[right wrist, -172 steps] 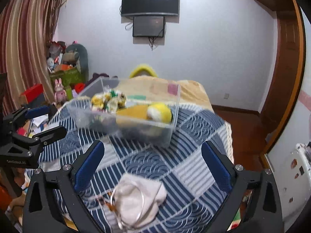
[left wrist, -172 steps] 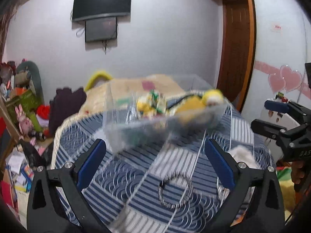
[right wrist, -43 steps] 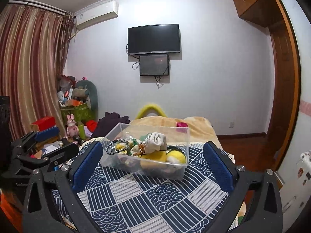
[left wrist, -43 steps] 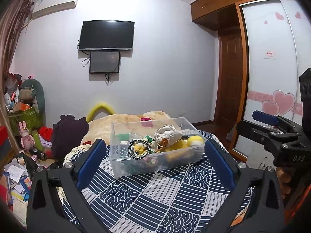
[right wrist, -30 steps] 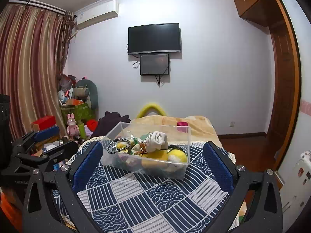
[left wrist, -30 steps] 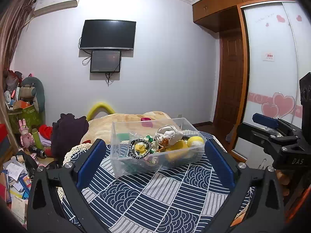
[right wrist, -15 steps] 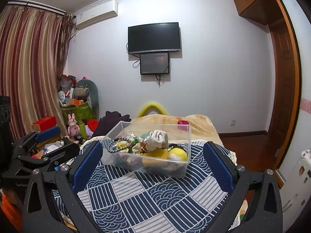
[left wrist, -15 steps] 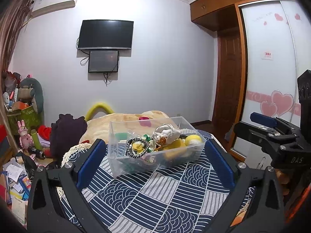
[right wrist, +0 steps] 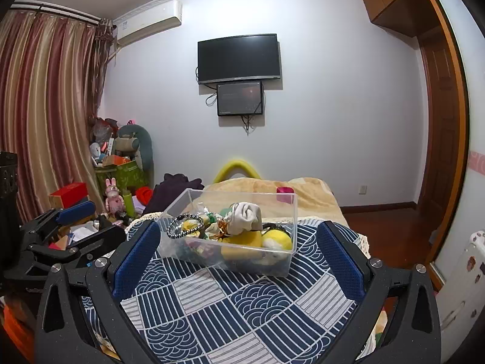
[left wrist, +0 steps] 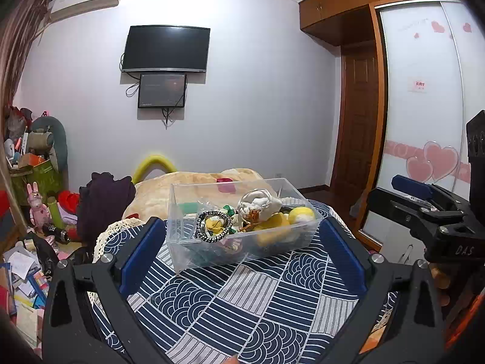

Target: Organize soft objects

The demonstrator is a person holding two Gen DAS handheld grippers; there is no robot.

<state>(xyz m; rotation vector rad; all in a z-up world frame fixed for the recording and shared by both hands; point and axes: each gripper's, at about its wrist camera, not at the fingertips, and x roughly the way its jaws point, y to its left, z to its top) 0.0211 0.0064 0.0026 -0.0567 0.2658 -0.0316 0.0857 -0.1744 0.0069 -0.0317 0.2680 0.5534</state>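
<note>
A clear plastic bin stands on the blue patterned bedspread. In it lie a white cloth pouch, a beaded bracelet, a yellow plush toy and other small soft things. My left gripper is open and empty, held back from the bin. My right gripper is open and empty, also back from the bin. Each gripper shows at the side of the other's view: the right one, the left one.
A beige blanket lies behind the bin. A dark garment sits at the bed's left. Toys, boxes and papers clutter the floor on the left. A wooden door and wardrobe stand at the right.
The pouch and bracelet that lay on the bedspread 5.7 s ago now lie in the bin. Both grippers have pulled back and levelled; in the last second they barely moved.
</note>
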